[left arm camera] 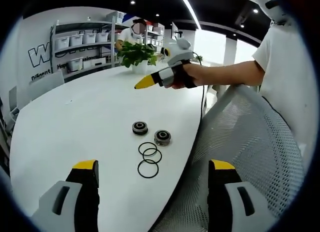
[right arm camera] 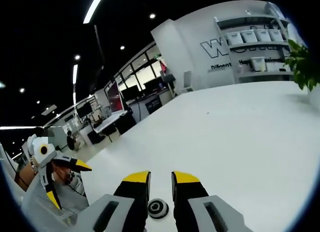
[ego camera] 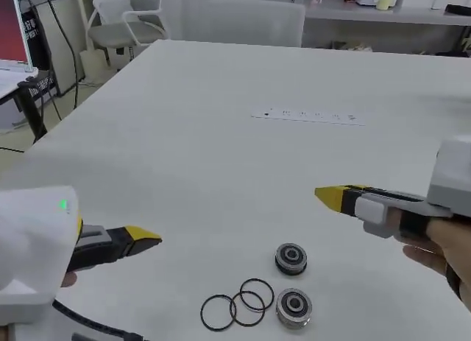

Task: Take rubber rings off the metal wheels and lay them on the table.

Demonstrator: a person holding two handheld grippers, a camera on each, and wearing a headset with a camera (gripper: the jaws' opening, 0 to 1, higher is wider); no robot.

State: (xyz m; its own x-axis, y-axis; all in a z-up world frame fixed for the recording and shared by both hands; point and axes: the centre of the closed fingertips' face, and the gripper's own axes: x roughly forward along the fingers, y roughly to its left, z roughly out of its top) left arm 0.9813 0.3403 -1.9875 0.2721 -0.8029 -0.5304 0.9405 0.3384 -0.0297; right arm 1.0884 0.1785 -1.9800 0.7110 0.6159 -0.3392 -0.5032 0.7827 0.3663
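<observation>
Rubber rings: three thin black loops lying flat on the white table, near its front edge, in a row that overlaps where neighbours meet. The right-most ring lies just beside the near metal wheel. The far metal wheel sits just behind it, apart from the rings. Both wheels lie flat (the far one's rim looks darker, the near one's silver). The left gripper is to the left of the rings and clear of them. Its own view has the yellow-tipped jaws spread wide with nothing between them. The right gripper is to the right of the far wheel. Its jaws are nearly together with a narrow gap, gripping nothing; a wheel shows beyond that gap. A white power strip lies further back on the table.
</observation>
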